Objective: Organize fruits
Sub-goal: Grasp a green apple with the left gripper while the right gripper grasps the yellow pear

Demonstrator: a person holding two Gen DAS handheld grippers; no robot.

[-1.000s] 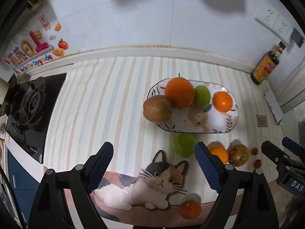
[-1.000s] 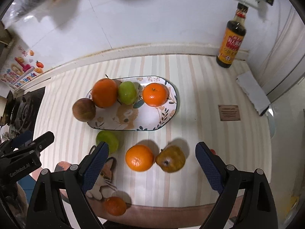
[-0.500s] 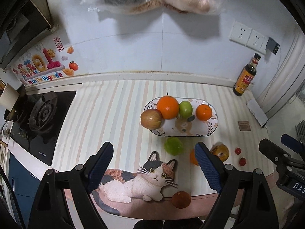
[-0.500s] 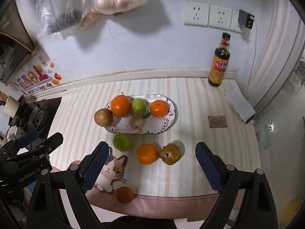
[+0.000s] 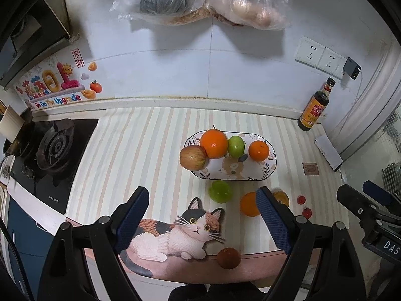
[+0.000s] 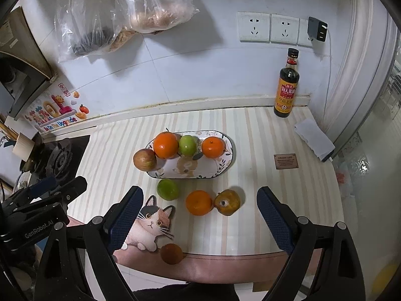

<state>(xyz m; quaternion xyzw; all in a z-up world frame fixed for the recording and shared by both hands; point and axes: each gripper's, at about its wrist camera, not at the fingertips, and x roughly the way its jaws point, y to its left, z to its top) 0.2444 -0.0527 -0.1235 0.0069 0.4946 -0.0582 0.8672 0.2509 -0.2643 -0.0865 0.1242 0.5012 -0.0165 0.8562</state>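
Left gripper and right gripper: both held above the near edge of the striped counter, jaws spread wide, nothing between them. Plate: oval, patterned, mid-counter. On it, a large orange at 10 o'clock, a green fruit touching it at 12 o'clock, and a small orange at 2 o'clock. An apple sits at the plate's 9 o'clock rim, touching the large orange; whether it rests on the plate or the counter cannot be told. Loose fruit at the plate's 6 o'clock side, on the counter: a lime just beside the rim, then an orange touching a brownish-yellow fruit. In the left view two small red fruits lie at 3 o'clock of these. A dark round fruit rests at the counter's near edge, beside the cat mat. Bottle: upright against the wall, at 1 o'clock of the plate. Stove: at 9 o'clock.
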